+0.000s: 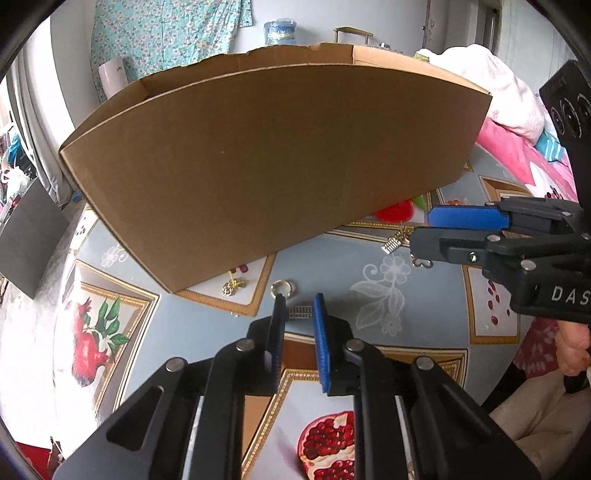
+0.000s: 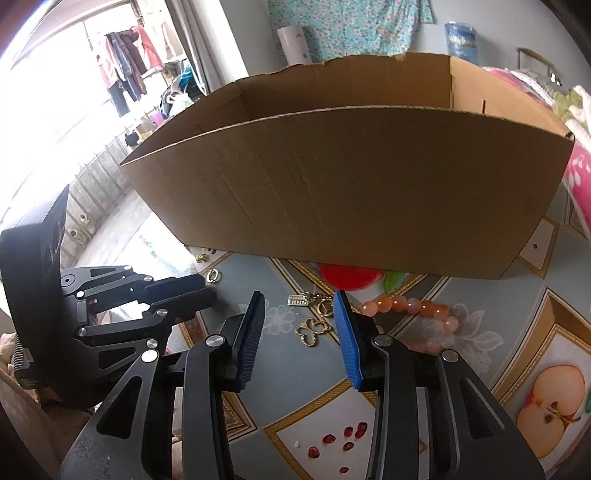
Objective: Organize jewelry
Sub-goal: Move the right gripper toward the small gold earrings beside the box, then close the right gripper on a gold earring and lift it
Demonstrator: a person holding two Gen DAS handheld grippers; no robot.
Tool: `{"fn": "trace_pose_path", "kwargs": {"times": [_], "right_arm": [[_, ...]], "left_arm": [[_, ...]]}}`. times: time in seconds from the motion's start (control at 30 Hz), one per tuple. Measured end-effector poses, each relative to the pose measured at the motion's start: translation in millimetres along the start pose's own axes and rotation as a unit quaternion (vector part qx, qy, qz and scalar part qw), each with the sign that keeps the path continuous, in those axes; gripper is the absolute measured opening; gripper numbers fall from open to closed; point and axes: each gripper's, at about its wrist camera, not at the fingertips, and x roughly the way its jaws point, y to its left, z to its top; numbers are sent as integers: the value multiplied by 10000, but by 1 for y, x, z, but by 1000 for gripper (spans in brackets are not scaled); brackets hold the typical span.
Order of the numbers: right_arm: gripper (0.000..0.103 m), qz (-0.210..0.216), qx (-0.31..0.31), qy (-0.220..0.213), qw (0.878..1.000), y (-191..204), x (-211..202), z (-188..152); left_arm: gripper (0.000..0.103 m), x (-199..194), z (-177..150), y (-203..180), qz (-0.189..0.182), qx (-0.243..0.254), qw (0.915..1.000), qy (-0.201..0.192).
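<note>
Jaws: left gripper (image 1: 299, 310) stands narrowly parted around a strip charm (image 1: 300, 313), not clamped; right gripper (image 2: 300, 310) gapes over a heart pendant (image 2: 312, 329) on the table (image 2: 480, 295) before the box (image 2: 332, 192). Risk: flat, thin pieces may slip out on closing.

We see a fruit-patterned bench (image 2: 480, 369) carrying a cardboard box (image 2: 351, 184) at its far side, gold trinkets (image 2: 312, 332) and a peach bead bracelet (image 2: 413, 308) nearer.

Box (image 1: 258, 166): plain brown cardboard.
Tablecloth (image 1: 207, 332): grey-blue, white flowers, gold-framed red pomegranate panels.
Bead bracelet (image 2: 413, 308): peach-orange, right of centre.
Heart charm (image 2: 312, 330): gold.
Gripper pads (image 2: 347, 343): blue.
Curtain (image 1: 162, 29): teal floral, upper left.
</note>
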Motion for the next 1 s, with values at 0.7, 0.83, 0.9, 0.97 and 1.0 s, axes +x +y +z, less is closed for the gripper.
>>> {"fn": "trace_pose_path", "kwargs": {"times": [0.7,0.83,0.9,0.97,1.0], "right_arm": [[28,-325,-313,506,9977,15,34,18],[28,-506,-327,521,9968,22,38,21],[28,-540,-283,519,9968,20,38,24],[28,-561,-262,567,9965,19,40,26],[28,-563,-274,565,9964,20,41,27]], "left_arm": [[14,-8,-8,17,-99,-176,9998,-85],[14,-9,-9,19,-119,-179,9997,-102],[14,-8,-9,19,-126,-179,9997,-111],[14,-8,-9,19,-137,-172,9997,-120],[14,-8,-9,19,-140,-172,9997,-124]]}}
